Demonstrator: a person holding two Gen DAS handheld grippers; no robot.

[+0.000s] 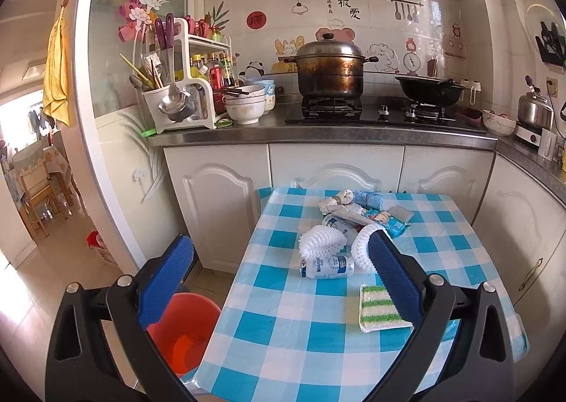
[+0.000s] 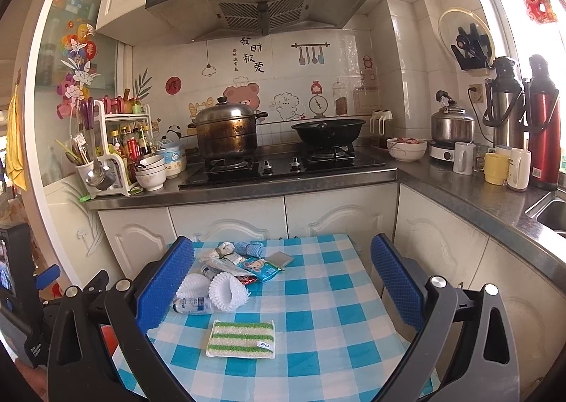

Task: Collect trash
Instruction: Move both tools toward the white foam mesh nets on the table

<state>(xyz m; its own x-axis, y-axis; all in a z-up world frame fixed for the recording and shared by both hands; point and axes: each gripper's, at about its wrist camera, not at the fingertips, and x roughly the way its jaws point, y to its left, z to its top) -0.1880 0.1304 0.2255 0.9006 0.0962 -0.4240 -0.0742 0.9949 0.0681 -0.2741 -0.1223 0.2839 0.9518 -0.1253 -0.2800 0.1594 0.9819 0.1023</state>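
Looks like the very start of the job: nothing picked up yet.

Far left, down on the floor: a red bucket (image 1: 184, 327), mouth up, just beside the table (image 1: 283, 349) with the blue checked cloth. Likely the place for the trash.

Next, the left gripper (image 1: 279, 242): jaws spread wide, holding nothing, hanging over the near left part of the table.

Then the trash, in a pile around the middle of the table. Two white foam fruit nets (image 1: 320, 241) side by side. Just in front of them, a small plastic bottle (image 1: 327, 267) lying flat. Behind them, a crumpled white wrapper (image 1: 336, 202), a blue snack packet (image 1: 389, 221), a blue knitted thing (image 1: 369, 198) and a small grey pad (image 1: 401, 212), all bunched close together.

A little to the right and nearer: a green striped sponge (image 2: 242, 338), flat on the cloth, apart from the pile (maybe not trash at all, hard to say).

Last, the right gripper (image 2: 281, 242): jaws wide apart too, nothing between them, held over the table and facing the pile.

Next move, most likely: go for the little bottle, the closest bit of trash. Calls for reaching forward and down, putting one finger on each side of it, squeezing gently, then carrying it left and letting go over the bucket. Careful though: round bottle, so easy to roll away, and very close to the soft nets, so easy to bump those.
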